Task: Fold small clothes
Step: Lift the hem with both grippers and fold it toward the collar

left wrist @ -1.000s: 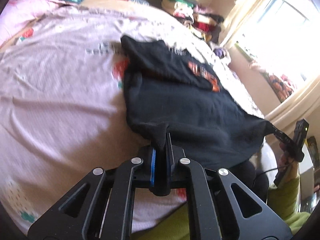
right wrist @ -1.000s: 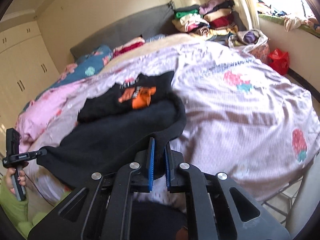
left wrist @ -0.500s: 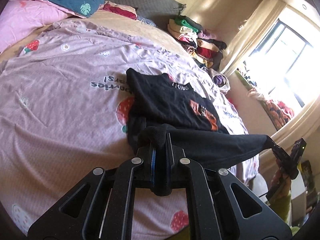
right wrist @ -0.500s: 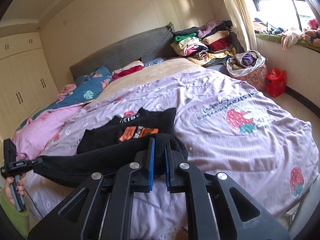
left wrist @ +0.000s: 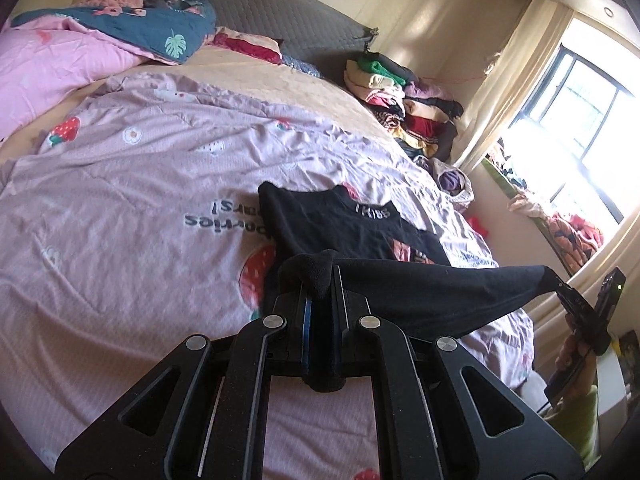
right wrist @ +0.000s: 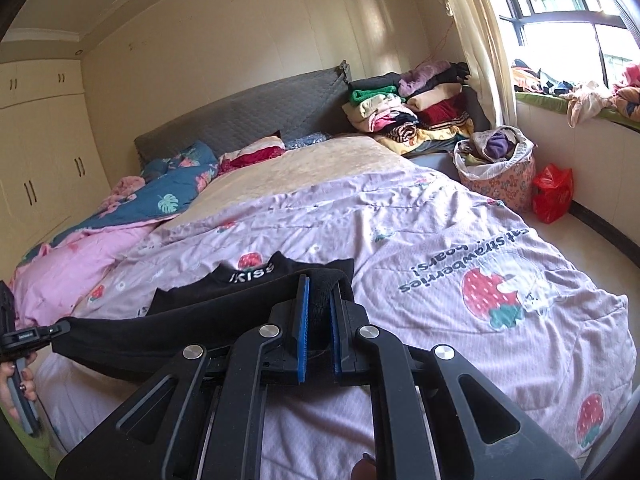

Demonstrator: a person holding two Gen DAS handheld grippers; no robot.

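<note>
I have both grippers, left gripper (left wrist: 320,300) and right gripper (right wrist: 318,312), clamped on the black shirt (left wrist: 360,228) hem, mid-fold. Next I should carry the hem toward the collar, kept level.

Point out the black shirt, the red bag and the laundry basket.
black shirt (right wrist: 256,276): right wrist view, on its collar lettering.
red bag (right wrist: 552,194): right wrist view, on its front.
laundry basket (right wrist: 502,184): right wrist view, on its patterned side wall.
</note>
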